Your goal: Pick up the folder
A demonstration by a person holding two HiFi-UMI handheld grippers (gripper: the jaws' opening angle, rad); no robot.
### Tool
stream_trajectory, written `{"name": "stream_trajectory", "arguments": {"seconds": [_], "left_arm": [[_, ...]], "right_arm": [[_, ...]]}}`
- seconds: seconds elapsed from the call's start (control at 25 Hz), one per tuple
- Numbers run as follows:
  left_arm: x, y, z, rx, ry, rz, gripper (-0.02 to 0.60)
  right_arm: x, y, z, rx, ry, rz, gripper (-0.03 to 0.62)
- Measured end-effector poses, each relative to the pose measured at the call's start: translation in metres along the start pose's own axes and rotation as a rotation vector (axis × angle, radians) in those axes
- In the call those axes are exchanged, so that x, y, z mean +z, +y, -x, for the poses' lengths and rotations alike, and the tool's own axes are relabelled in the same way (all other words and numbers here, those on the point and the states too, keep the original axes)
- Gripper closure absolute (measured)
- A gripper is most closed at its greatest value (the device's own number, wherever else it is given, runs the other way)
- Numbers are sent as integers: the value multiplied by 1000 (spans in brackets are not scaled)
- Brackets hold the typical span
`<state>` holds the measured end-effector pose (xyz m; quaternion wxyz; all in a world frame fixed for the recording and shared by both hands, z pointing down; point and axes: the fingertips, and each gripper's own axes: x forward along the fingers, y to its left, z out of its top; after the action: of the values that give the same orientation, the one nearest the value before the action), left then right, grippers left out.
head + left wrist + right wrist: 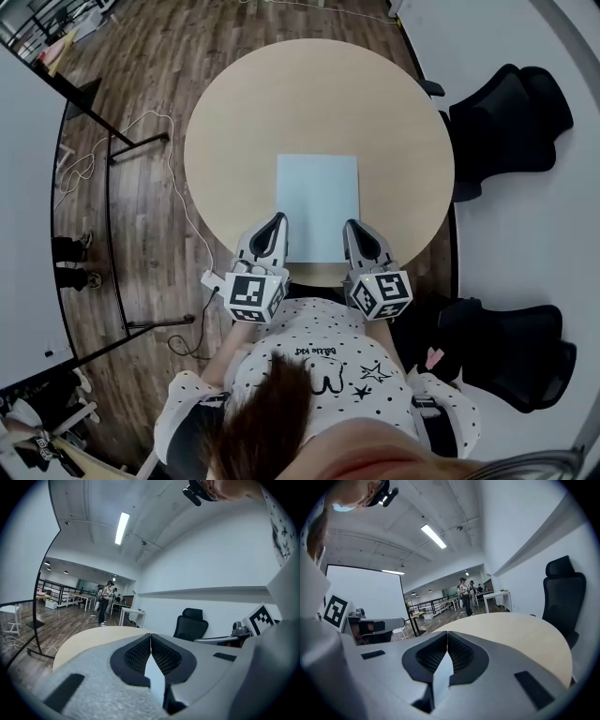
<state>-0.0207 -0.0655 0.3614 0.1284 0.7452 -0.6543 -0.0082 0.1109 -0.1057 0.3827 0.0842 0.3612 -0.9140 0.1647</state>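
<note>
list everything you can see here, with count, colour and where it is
table: 1, beige, round, centre
folder: 1, pale blue, flat on the table's near half
chairs: 2, black, right of the table
whiteboard: 1, white, far left
floor: brown wood, around the table
people: a few, too small for colour, far across the room
shirt: 1, white with black dots, bottom centre
left tongs: 1, grey, closed, at the folder's near left corner
right tongs: 1, grey, closed, at its near right corner
</note>
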Motion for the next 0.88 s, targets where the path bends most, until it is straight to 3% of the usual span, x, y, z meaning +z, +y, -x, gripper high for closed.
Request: {"name": "stream_trajectory", "arguments": {"seconds": [0.52,0.88], "left_arm": [[-11,19,-5,115,17,12,563],[-7,23,-15,41,34,19,563]], "right_arm": [[-8,-18,-23,72,59,2,588],[-3,-10,-34,45,51,-12,588]]}}
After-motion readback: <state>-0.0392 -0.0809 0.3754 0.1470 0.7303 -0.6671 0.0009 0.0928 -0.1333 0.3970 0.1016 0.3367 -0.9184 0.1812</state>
